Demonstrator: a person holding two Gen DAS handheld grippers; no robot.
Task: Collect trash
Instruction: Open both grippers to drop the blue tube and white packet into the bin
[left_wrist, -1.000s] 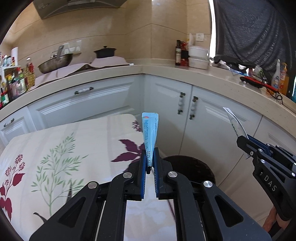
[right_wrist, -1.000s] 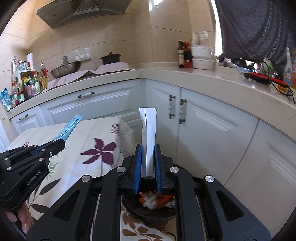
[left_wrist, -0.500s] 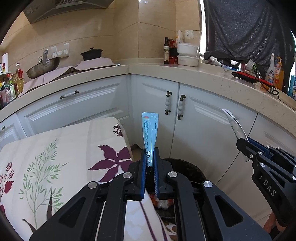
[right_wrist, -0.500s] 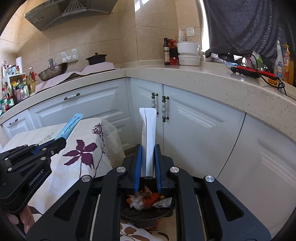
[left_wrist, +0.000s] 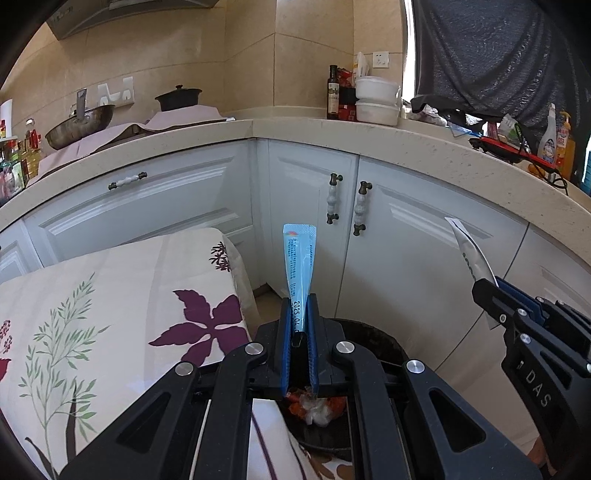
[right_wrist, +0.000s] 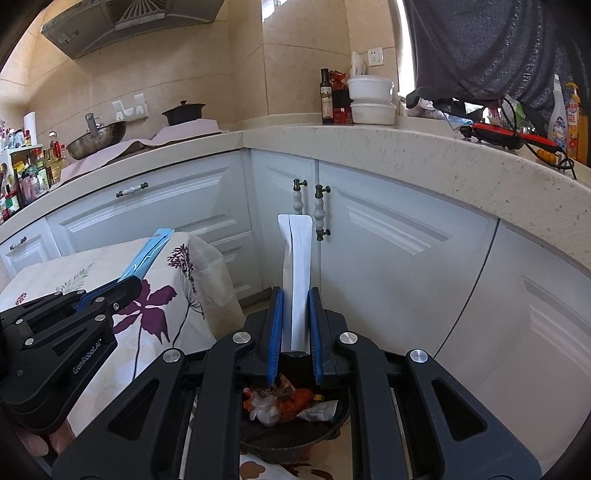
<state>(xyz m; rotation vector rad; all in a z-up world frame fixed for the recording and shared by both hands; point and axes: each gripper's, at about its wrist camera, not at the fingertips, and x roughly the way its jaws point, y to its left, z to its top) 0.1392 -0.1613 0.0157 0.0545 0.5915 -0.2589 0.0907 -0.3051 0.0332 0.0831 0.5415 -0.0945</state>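
The blue sachet (left_wrist: 300, 266) stands clamped upright in your left gripper (left_wrist: 298, 332); the white sachet (right_wrist: 296, 284) is pinched likewise in your right gripper (right_wrist: 295, 325); the dark trash bin (right_wrist: 295, 435), holding scraps, sits directly beneath both; the floral tablecloth (left_wrist: 110, 314) lies left of them.

Both wrist cameras looked forward and slightly down along their own fingers, close above the dark bin (left_wrist: 373, 332) (right_wrist: 295, 443), facing the corner cabinets (left_wrist: 310, 206) (right_wrist: 280, 192) (shared, with the floral tablecloth (left_wrist: 110, 295) (right_wrist: 173, 295)).
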